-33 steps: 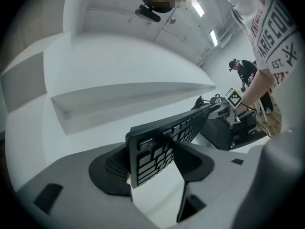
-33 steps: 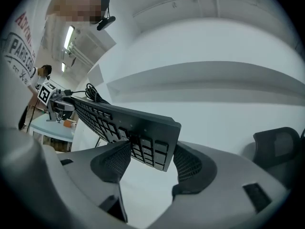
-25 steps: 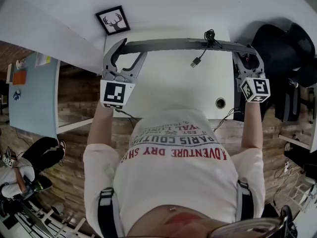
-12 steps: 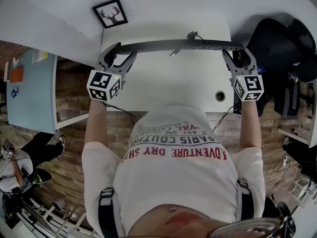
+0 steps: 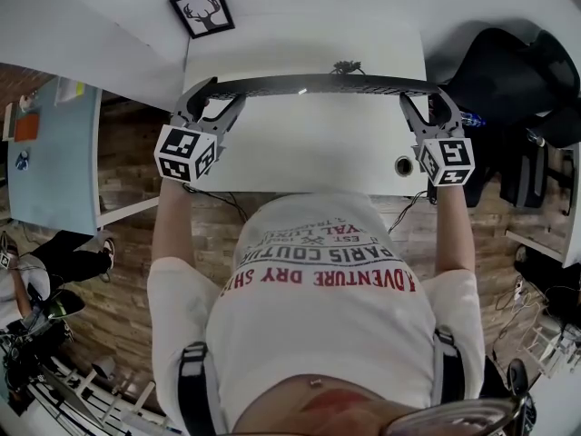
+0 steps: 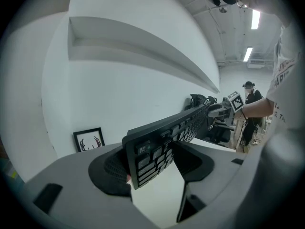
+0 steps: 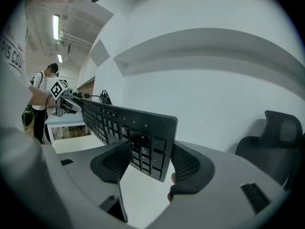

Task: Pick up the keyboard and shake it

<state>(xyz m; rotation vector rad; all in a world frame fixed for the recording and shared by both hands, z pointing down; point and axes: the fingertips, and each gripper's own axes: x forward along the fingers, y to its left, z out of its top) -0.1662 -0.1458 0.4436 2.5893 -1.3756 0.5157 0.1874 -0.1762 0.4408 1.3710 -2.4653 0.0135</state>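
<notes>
A black keyboard (image 5: 318,84) hangs lengthwise above the white desk (image 5: 309,153), turned on its edge and gripped at both ends. My left gripper (image 5: 216,91) is shut on its left end, and in the left gripper view the keyboard (image 6: 164,140) sits clamped between the pads of that gripper (image 6: 152,163). My right gripper (image 5: 427,96) is shut on the right end, where the keys of the keyboard (image 7: 124,123) face the camera between the pads of that gripper (image 7: 150,162). The keyboard's cable (image 5: 346,65) bunches at the far edge.
A framed deer picture (image 5: 201,10) leans at the desk's back left. A black office chair (image 5: 508,80) stands to the right. There is a cable hole (image 5: 403,164) near the desk's front right. A light blue table (image 5: 54,162) and a seated person (image 5: 36,289) are at the left.
Both grippers have shifted slightly away from the body with the keyboard. The cable plug that dangled below the keyboard has swung up against it.
</notes>
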